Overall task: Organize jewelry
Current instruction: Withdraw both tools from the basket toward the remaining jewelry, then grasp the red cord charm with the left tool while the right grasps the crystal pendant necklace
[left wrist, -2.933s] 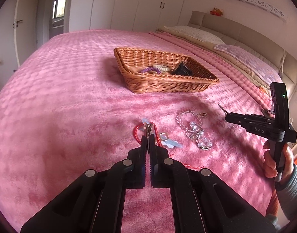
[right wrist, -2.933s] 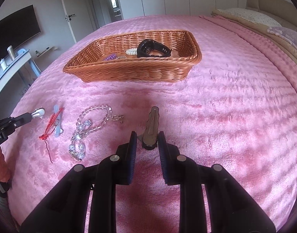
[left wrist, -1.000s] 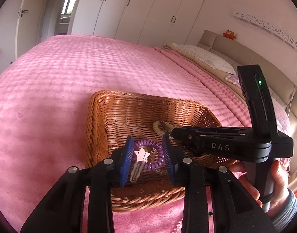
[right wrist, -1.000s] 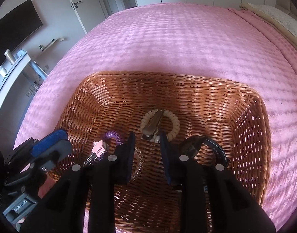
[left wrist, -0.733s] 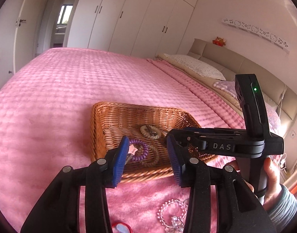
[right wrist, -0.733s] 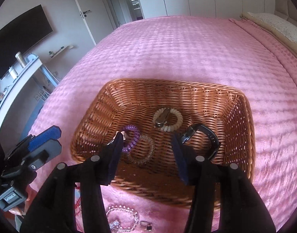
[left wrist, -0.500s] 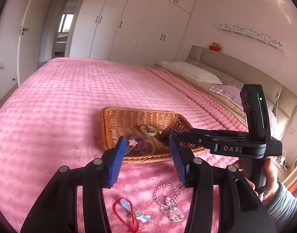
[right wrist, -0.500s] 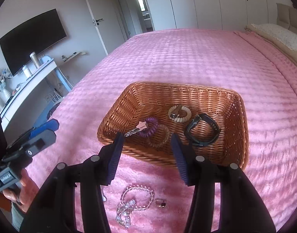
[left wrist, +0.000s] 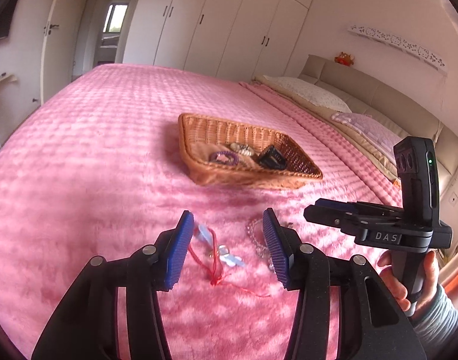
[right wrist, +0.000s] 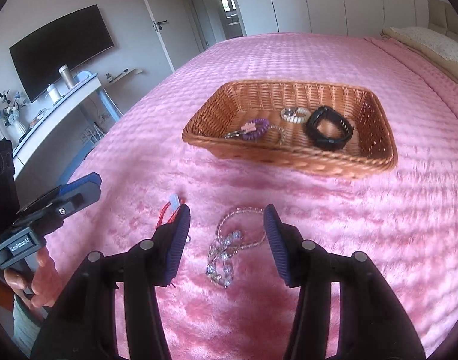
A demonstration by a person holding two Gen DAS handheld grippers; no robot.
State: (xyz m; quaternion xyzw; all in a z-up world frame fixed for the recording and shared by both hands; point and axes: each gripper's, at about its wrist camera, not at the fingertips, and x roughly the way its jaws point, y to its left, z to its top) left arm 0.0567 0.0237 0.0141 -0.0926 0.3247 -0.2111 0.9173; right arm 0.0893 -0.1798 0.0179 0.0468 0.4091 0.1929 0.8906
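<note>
My left gripper (left wrist: 227, 219) is open and empty, hovering over a red cord bracelet (left wrist: 211, 258) on the pink bedspread. My right gripper (right wrist: 226, 211) is also open and empty above a crystal bead necklace (right wrist: 226, 249). The red cord bracelet (right wrist: 169, 213) peeks out beside its left finger. Further away stands a wicker basket (right wrist: 289, 162) holding a purple coil bracelet (right wrist: 256, 129), a beige bead bracelet (right wrist: 295, 114) with a brown clip on it, and a black watch (right wrist: 329, 129). Each gripper shows in the other's view: the right gripper (left wrist: 310, 211), the left gripper (right wrist: 88, 183).
The pink bedspread (left wrist: 94, 150) stretches wide around the basket. Pillows (left wrist: 307, 93) and a headboard lie to the right. A desk with a TV (right wrist: 61, 51) above it stands beyond the bed's left edge. Wardrobes line the far wall.
Both grippers pulled back from above the basket to the near part of the bed, and their jaws widened. The brown clip stayed in the basket on the beige bracelet.
</note>
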